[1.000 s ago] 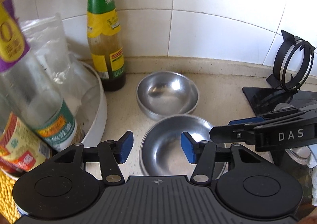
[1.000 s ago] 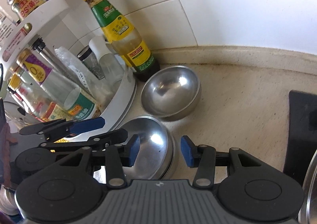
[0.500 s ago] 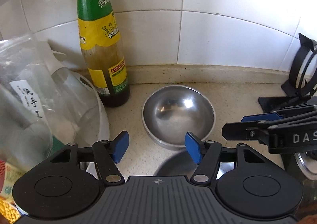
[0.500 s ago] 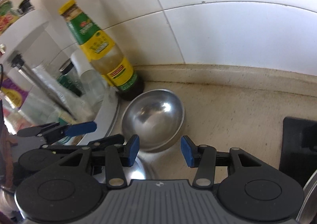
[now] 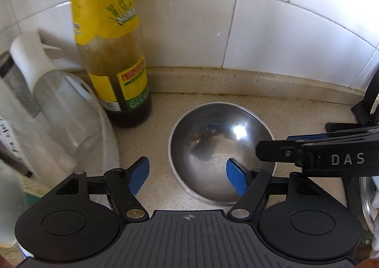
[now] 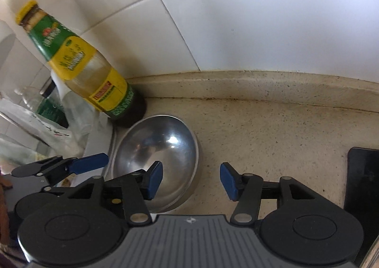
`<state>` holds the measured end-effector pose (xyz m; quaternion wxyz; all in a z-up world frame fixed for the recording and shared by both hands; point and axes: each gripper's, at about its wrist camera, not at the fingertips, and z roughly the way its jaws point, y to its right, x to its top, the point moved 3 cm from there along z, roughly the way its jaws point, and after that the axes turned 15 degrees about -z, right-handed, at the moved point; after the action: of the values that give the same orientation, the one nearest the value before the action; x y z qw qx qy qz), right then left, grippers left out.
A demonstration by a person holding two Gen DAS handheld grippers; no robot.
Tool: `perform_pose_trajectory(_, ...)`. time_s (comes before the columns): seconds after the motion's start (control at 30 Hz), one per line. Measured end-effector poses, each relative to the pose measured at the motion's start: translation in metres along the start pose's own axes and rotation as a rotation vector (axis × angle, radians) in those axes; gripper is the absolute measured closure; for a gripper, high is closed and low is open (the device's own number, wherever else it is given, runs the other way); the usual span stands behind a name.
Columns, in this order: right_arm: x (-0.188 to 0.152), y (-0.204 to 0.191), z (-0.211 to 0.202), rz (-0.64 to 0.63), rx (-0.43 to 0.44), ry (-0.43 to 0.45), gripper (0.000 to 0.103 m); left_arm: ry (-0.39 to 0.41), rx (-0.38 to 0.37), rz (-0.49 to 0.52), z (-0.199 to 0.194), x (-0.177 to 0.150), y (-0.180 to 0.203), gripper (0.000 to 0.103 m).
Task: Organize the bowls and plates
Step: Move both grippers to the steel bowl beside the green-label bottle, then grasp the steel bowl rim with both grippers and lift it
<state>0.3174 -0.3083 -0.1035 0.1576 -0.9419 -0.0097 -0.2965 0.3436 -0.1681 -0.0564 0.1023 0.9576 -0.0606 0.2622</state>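
Steel bowl (image 5: 220, 149) beside bottle (image 5: 116, 59)

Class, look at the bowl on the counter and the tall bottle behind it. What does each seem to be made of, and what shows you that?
Bowl: most likely stainless steel with a polished finish; it is silvery grey and mirrors a bright highlight and blurred reflections.
Bottle: clear glass or hard plastic, which one cannot be told; olive liquid shows through it, under glossy green-and-yellow printed labels.
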Motion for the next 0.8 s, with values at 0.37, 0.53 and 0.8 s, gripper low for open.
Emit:
perform_pose_trajectory(0.37,0.002,-0.001,0.024,-0.010,0.001,-0.062,0.042,-0.056,0.031,0.003,0.029,0.002,0.005,0.019)
perform_pose_trajectory(0.53,-0.002,-0.001,0.029,-0.013,0.019,-0.081,0.050,-0.080,0.042,0.017,0.040,-0.002,0.006,0.019)
perform_pose_trajectory(0.8,-0.008,0.009,0.027,0.025,0.056,-0.081,0.058,-0.101,0.005,0.000,0.039,-0.006,-0.001,0.041)
